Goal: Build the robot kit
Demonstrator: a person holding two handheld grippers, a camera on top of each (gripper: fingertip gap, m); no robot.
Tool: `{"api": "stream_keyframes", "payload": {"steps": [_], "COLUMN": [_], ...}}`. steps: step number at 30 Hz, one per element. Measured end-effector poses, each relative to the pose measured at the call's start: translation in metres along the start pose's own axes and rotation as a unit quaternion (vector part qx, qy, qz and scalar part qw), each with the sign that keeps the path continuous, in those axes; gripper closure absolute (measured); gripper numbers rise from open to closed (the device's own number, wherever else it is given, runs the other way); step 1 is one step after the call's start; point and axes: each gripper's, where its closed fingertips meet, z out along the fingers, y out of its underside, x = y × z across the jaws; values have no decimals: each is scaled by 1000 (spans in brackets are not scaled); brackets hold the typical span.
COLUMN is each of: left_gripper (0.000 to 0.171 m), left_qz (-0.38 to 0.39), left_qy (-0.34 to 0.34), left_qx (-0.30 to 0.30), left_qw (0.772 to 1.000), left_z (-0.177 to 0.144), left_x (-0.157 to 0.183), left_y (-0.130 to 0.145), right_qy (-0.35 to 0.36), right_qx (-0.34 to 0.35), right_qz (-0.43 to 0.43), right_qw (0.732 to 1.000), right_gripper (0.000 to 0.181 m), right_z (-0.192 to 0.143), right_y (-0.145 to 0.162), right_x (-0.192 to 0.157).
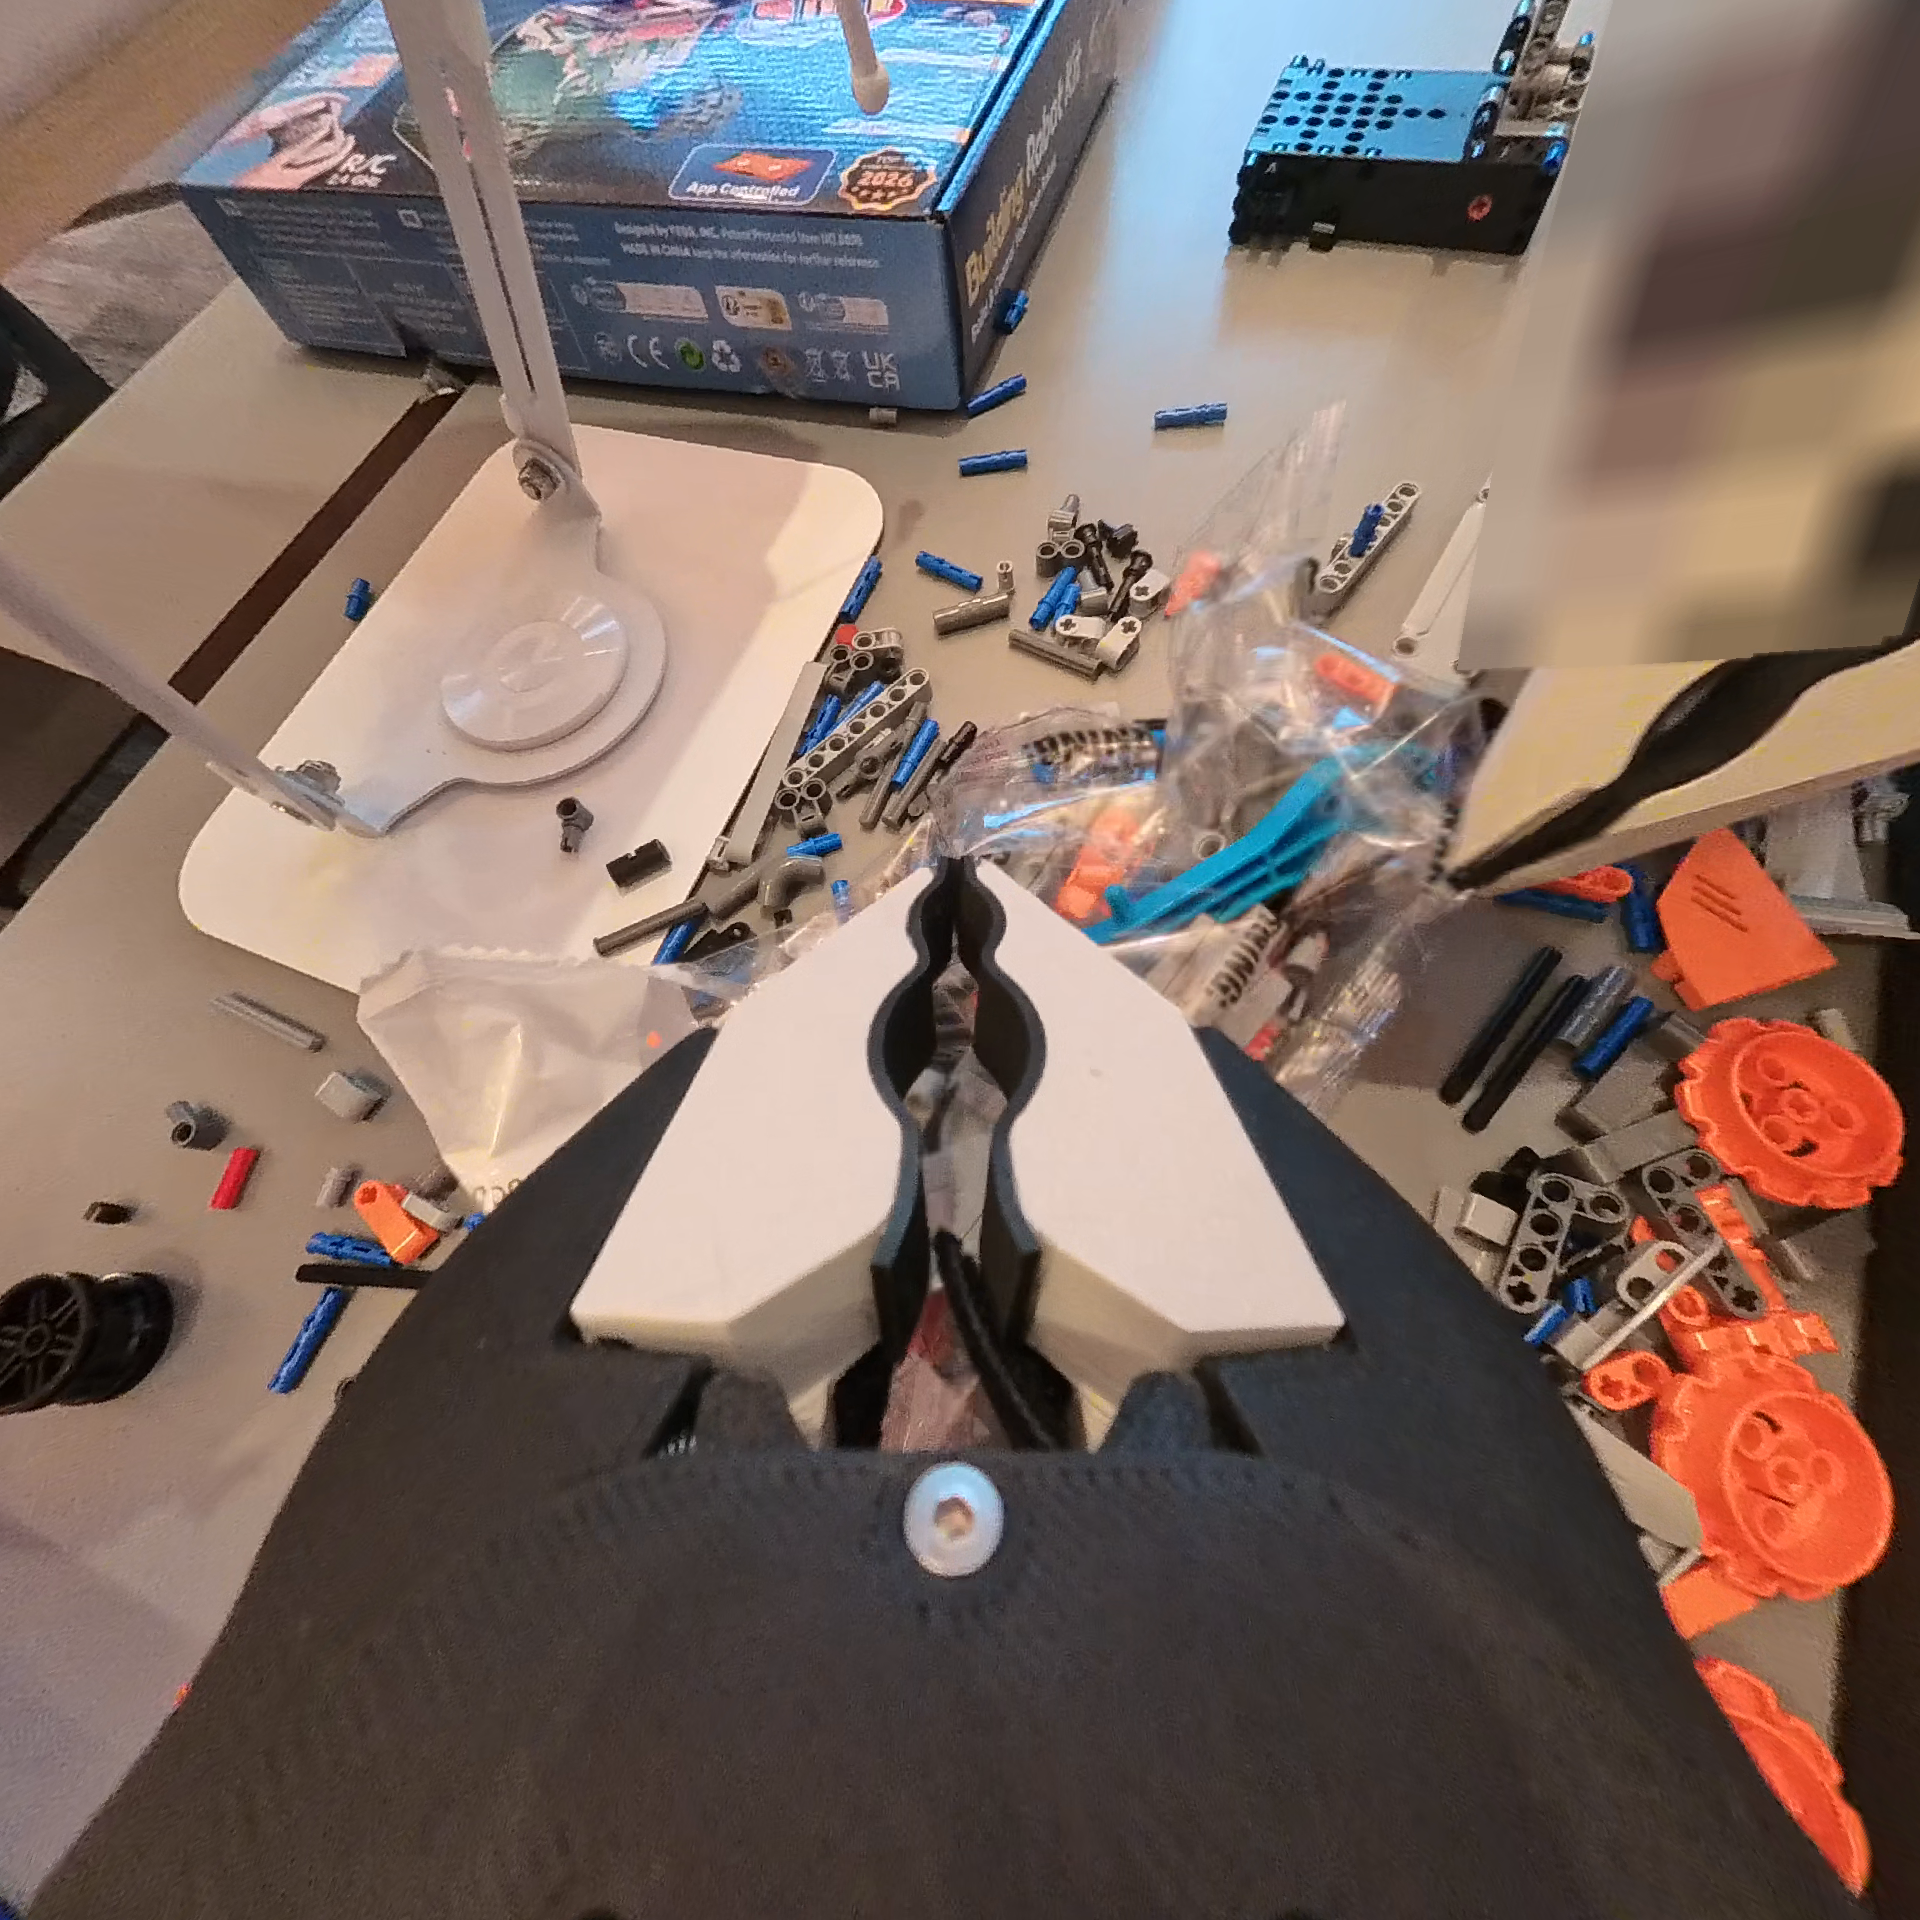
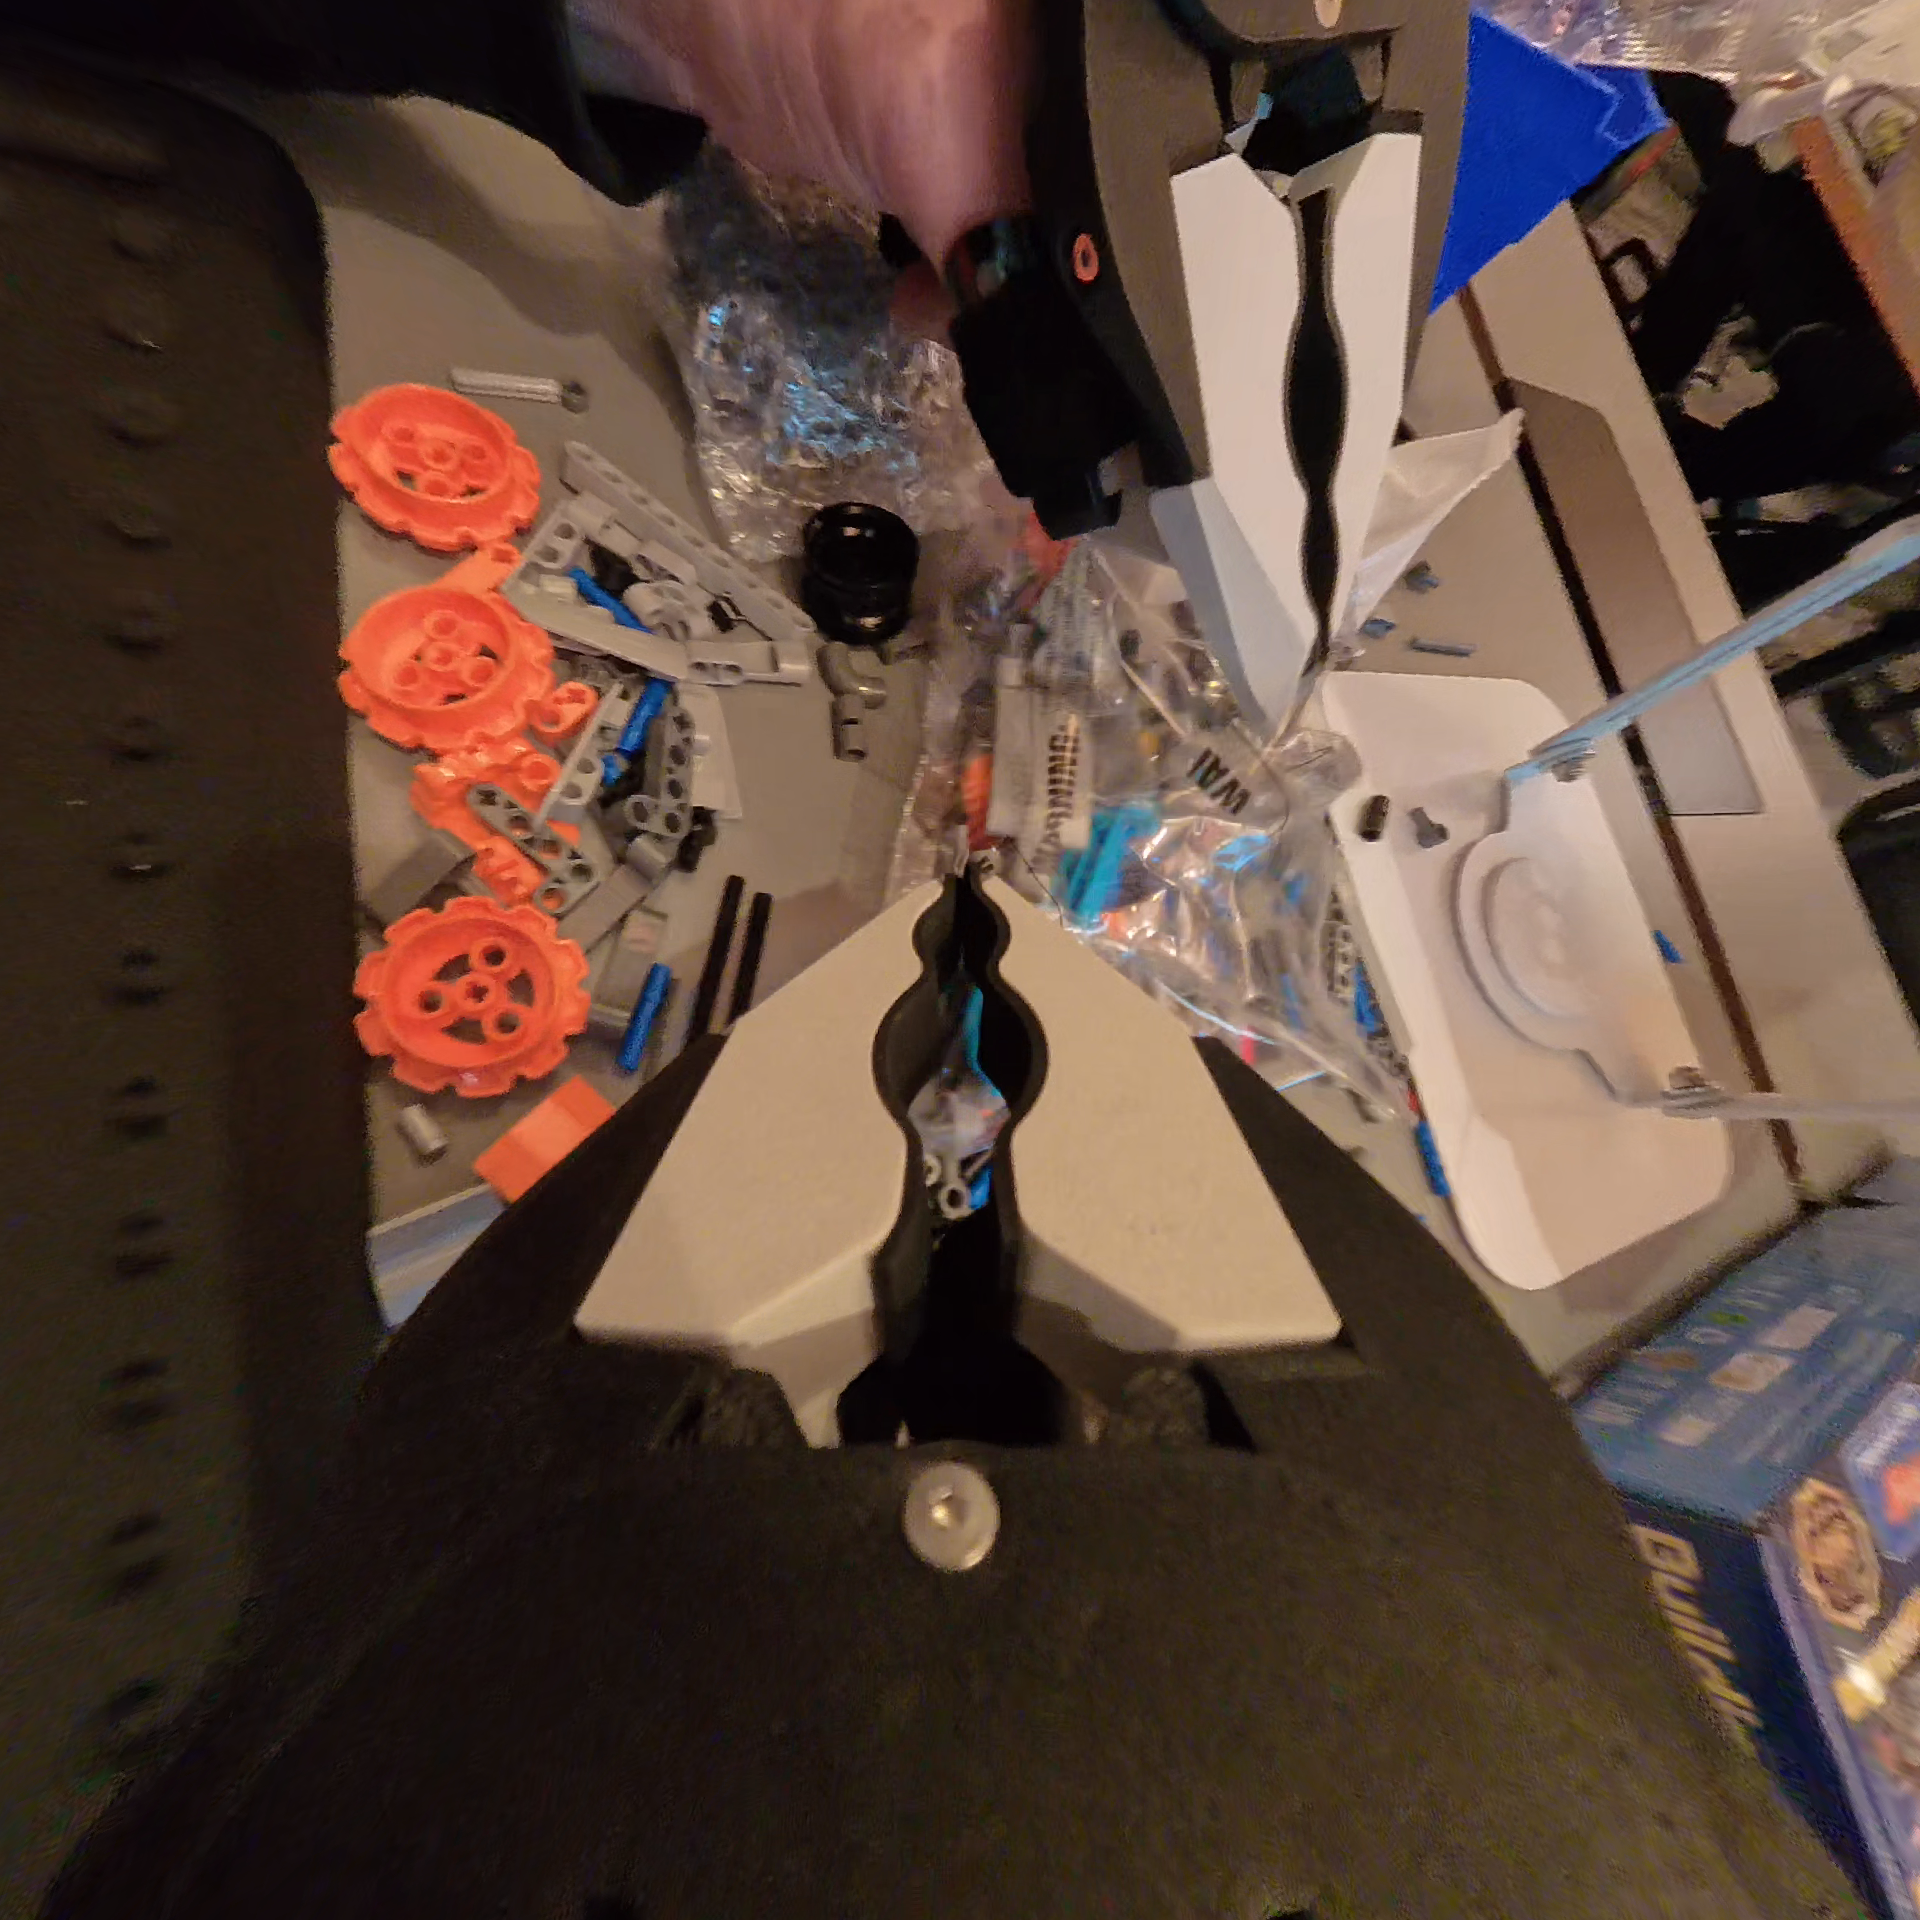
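A clear plastic bag (image 1: 1299,748) of small building parts lies crumpled on the grey table, with blue, orange and grey pieces inside. My left gripper (image 1: 954,873) is shut, and its tips pinch the bag's near left edge. My right gripper (image 2: 966,883) is shut on another edge of the same bag (image 2: 1174,831). In the left wrist view the right gripper (image 1: 1455,873) reaches in from the right, its tips on the bag. In the right wrist view the left gripper (image 2: 1314,655) comes down from the top, held by a hand (image 2: 862,114).
A white lamp base (image 1: 540,665) and a blue kit box (image 1: 727,239) stand to the left and behind. Orange gears (image 1: 1787,1122), loose pins and beams lie scattered. A blue-and-black assembled block (image 1: 1392,156) sits far right. A black wheel (image 1: 73,1340) and an empty bag (image 1: 499,1039) lie near. Tip to tip, the grippers are about 9 cm apart. The black wheel (image 1: 73,1340) is about 25 cm from my left fingertips and 30 cm from my right.
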Motion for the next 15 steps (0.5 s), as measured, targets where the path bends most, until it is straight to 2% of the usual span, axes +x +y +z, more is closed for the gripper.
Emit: {"api": "stream_keyframes", "payload": {"steps": [3, 9, 10, 11, 15], "left_gripper": [171, 171, 171, 171, 171], "left_qz": [1, -22, -16, -9, -2], "left_qy": [3, 30, 28, 24, 31], "left_qx": [-1, 18, 13, 12, 14], "left_qw": [1000, 999, 999, 1000, 999], "left_z": [1, -2, -2, -2, -3], "left_x": [2, 3, 4, 5, 10], "left_y": [1, -3, -3, -4, -7], "right_qy": [1, 3, -5, -5, -35], "right_qx": [1, 30, 18, 24, 82], "right_qz": [0, 64, 69, 73, 94], "right_qw": [1000, 998, 997, 997, 992], "right_gripper": [181, 181, 175, 161, 158], "right_z": [-9, -15, -14, -16, -32], "right_y": [6, 4, 6, 2, -38], "right_x": [0, 2, 1, 3, 12]}}
